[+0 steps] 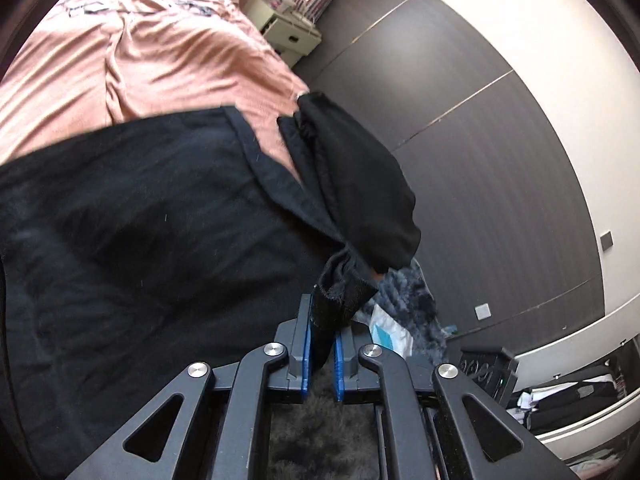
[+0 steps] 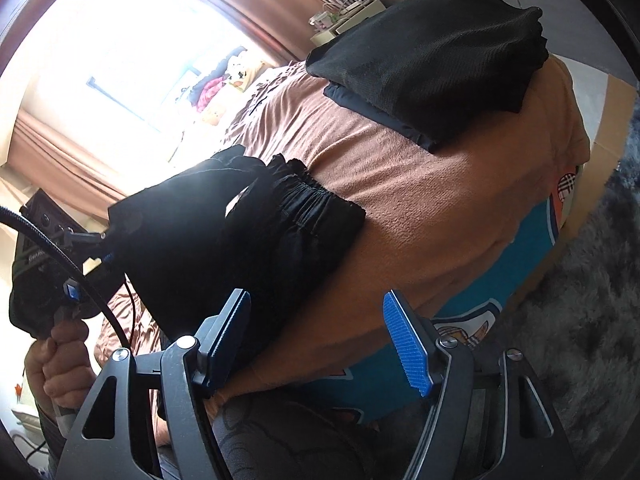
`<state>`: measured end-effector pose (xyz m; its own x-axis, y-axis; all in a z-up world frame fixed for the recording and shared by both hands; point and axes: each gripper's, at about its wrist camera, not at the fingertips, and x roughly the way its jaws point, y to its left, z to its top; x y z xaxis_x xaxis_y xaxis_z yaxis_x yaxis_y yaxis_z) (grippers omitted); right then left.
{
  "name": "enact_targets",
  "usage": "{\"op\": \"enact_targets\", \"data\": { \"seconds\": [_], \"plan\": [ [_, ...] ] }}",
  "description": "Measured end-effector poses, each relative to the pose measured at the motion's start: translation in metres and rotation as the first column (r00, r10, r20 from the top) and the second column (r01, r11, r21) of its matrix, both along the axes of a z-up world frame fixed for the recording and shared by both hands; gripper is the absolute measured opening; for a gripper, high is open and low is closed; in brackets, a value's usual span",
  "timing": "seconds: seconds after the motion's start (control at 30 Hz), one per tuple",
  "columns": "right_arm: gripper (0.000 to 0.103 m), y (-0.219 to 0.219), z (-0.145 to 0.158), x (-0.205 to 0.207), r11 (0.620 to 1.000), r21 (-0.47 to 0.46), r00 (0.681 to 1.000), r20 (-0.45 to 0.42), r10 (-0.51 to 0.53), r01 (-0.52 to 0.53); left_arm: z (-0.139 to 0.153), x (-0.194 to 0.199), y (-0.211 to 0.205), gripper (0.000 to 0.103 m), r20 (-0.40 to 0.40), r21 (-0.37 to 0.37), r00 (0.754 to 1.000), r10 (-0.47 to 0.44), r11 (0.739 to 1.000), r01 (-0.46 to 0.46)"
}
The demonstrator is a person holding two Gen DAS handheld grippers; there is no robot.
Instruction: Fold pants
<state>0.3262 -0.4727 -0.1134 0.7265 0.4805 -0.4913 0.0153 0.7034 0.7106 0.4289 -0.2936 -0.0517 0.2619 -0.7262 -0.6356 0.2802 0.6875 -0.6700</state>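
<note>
While the black pants lie spread over the pink-brown blanket near the bed's edge, their elastic waistband shows gathered and puckered in the right wrist view — matte, dark cloth, folded over itself. A bunched corner of the fabric sits between the blue pads of the left gripper, whose jaws stand narrowly apart with the cloth in the gap; whether the pads press on it I cannot tell. The right gripper is spread wide and holds nothing, just beside the pants at the blanket's edge. Farther along that edge rests a pile of folded dark clothes. A hand grips the left tool's handle.
</note>
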Motion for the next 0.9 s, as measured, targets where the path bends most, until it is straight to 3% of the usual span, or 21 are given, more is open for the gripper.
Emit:
{"op": "enact_targets", "data": {
  "seconds": [0.03, 0.13, 0.23, 0.4, 0.77, 0.9],
  "plan": [
    [0.068, 0.0, 0.0, 0.001, 1.0, 0.006, 1.0, 0.0, 0.002, -0.002, -0.006, -0.001, 0.001, 0.029, -0.025, -0.001, 1.0, -0.006, 1.0, 0.006],
    [0.068, 0.0, -0.001, 0.002, 1.0, 0.023, 1.0, 0.01, 0.019, -0.02, -0.014, -0.011, 0.008, 0.054, -0.046, 0.005, 0.999, 0.007, 1.0, -0.006],
    [0.068, 0.002, 0.004, 0.004, 0.999, 0.028, 0.998, 0.034, 0.044, -0.045, -0.015, -0.018, 0.024, 0.058, -0.042, 0.007, 0.999, 0.02, 1.0, -0.019],
    [0.068, -0.002, 0.01, 0.016, 0.998, 0.022, 0.997, 0.059, 0.058, -0.059, -0.011, -0.024, 0.062, 0.063, 0.004, 0.071, 0.997, 0.079, 0.994, -0.079],
    [0.069, 0.015, 0.016, 0.085, 0.985, -0.01, 0.984, 0.049, 0.172, -0.172, -0.008, -0.032, 0.157, 0.067, 0.083, 0.152, 0.972, 0.218, 0.962, -0.229],
    [0.078, 0.027, 0.023, 0.12, 0.976, -0.047, 0.976, 0.038, 0.215, -0.213, -0.01, -0.039, 0.194, 0.068, 0.095, 0.157, 0.954, 0.283, 0.942, -0.295]
  ]
}}
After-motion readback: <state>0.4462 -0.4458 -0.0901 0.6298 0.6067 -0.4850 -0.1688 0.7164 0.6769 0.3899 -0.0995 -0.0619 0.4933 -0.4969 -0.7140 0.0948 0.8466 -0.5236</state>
